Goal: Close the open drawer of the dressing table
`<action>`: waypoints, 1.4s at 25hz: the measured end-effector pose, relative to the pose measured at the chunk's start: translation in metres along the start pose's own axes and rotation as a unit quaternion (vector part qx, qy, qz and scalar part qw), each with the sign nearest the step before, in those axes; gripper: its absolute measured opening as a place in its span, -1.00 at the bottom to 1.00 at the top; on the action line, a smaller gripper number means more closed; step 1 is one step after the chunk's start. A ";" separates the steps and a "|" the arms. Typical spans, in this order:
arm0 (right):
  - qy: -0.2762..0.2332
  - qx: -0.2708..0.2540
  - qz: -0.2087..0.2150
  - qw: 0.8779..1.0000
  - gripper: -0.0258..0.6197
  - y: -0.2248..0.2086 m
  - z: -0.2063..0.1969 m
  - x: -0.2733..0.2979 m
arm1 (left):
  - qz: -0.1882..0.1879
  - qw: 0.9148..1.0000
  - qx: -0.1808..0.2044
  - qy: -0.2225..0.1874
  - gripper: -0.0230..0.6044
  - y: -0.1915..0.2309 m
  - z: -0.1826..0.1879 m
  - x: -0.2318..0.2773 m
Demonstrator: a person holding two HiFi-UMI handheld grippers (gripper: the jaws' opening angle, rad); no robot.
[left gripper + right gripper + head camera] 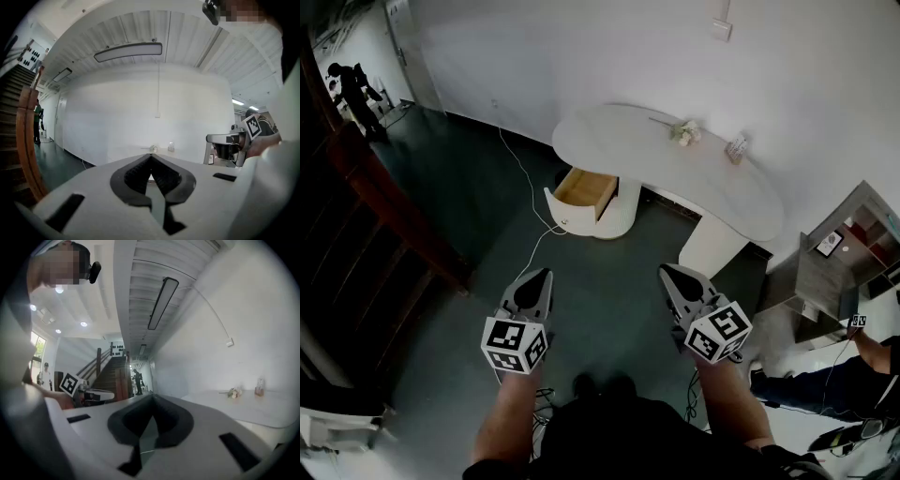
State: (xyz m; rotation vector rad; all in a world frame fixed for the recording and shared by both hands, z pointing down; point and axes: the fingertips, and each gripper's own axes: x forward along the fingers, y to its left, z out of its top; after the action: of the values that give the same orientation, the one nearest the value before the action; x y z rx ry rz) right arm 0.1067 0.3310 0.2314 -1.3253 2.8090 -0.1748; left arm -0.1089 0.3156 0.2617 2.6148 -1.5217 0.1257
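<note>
A white dressing table [647, 141] with a curved top stands against the far wall. At its left end a drawer [584, 187] with a wooden inside is pulled out towards me. My left gripper [538, 276] and right gripper [667, 272] hover side by side over the dark floor, well short of the table and touching nothing. Both point roughly level at the table. In the left gripper view the left gripper [150, 157] has its jaws meeting at the tips, empty. The right gripper [151, 397] looks the same in its own view, with the tabletop [253, 405] off to the right.
Flowers [683, 133] and a small bottle [736, 147] lie on the tabletop. A white cable [528, 183] runs across the floor to the drawer side. A wooden stair rail [384, 202] flanks the left. A grey shelf unit [844, 262] stands at the right. A person [352, 94] stands far off.
</note>
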 end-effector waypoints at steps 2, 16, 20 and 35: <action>-0.002 0.001 0.002 1.000 -0.92 -0.002 0.000 -0.001 | 0.002 1.000 -0.002 0.000 -0.91 -0.001 -0.002 0.001; -0.024 -0.008 0.014 1.000 -0.92 -0.013 -0.001 -0.029 | 0.022 1.000 0.007 0.011 -0.91 -0.024 -0.010 -0.003; -0.022 0.019 0.014 0.999 -0.91 -0.017 -0.012 -0.027 | 0.031 0.999 -0.008 0.017 -0.91 -0.020 -0.023 -0.004; 0.033 0.028 0.039 0.998 -0.91 -0.054 -0.035 0.140 | 0.007 0.999 -0.038 0.029 -0.91 0.109 -0.035 0.107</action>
State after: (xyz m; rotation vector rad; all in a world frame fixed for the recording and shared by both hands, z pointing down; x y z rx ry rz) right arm 0.0561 0.1922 0.2749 -1.2191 2.8801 -0.2978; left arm -0.1512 0.1754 0.3162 2.5194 -1.4970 0.1405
